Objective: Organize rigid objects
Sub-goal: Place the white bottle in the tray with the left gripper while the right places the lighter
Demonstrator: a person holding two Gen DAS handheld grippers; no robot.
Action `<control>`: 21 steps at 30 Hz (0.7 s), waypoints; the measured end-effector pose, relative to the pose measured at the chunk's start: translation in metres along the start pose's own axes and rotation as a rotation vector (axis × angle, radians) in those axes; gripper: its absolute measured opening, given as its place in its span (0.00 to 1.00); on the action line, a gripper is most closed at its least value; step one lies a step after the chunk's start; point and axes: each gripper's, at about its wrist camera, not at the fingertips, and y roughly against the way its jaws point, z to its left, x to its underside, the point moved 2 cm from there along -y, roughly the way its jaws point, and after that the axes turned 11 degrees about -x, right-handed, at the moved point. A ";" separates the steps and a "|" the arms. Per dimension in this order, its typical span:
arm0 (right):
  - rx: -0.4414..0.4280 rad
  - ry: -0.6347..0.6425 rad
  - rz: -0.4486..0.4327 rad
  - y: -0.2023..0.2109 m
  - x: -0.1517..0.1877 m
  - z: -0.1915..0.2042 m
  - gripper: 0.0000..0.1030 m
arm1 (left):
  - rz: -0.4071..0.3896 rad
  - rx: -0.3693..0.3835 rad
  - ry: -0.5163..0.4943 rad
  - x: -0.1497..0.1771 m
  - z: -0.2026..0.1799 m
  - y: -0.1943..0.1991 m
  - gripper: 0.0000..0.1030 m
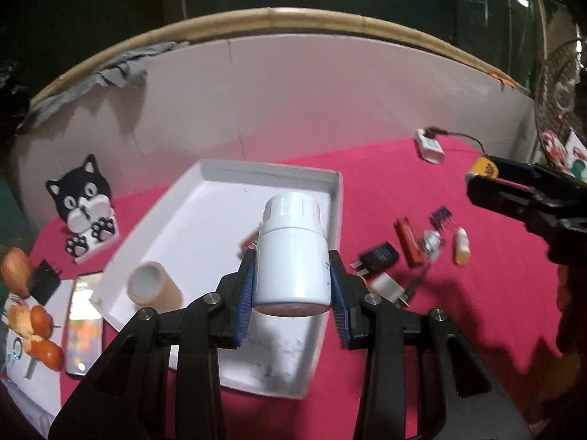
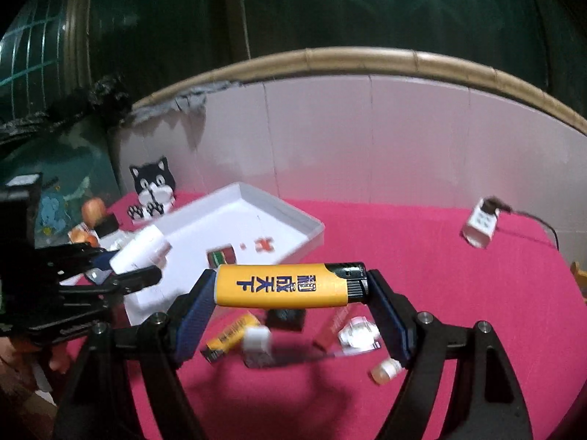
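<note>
The yellow plastic lighter with a black top (image 2: 290,285) carries dark blue Chinese characters along its side, the last two reading 天下.

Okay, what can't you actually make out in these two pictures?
- Left wrist view: small parts right of the tray, motion-blurred.
- Left wrist view: the red item in the tray, hidden behind the bottle.
- Right wrist view: pieces under the lighter, blurred.

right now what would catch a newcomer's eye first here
Two held things: a white bottle upright in the left gripper above the white tray, and a yellow lighter clamped lengthwise in the right gripper. Under them, small clutter lies on the pink cloth.
</note>
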 end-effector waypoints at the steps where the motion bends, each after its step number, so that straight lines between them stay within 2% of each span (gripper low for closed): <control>1: -0.005 0.003 -0.007 -0.001 -0.004 0.002 0.78 | -0.004 -0.011 0.005 -0.002 0.004 0.000 0.35; 10: -0.053 0.046 -0.048 -0.020 -0.038 0.029 0.78 | -0.035 -0.104 0.064 -0.025 0.038 -0.007 0.35; 16: -0.078 0.048 -0.024 -0.041 -0.042 0.039 0.78 | -0.022 -0.156 0.089 -0.031 0.054 -0.023 0.35; 21: -0.095 0.046 0.031 -0.072 -0.037 0.047 0.78 | 0.019 -0.197 0.111 -0.033 0.065 -0.048 0.35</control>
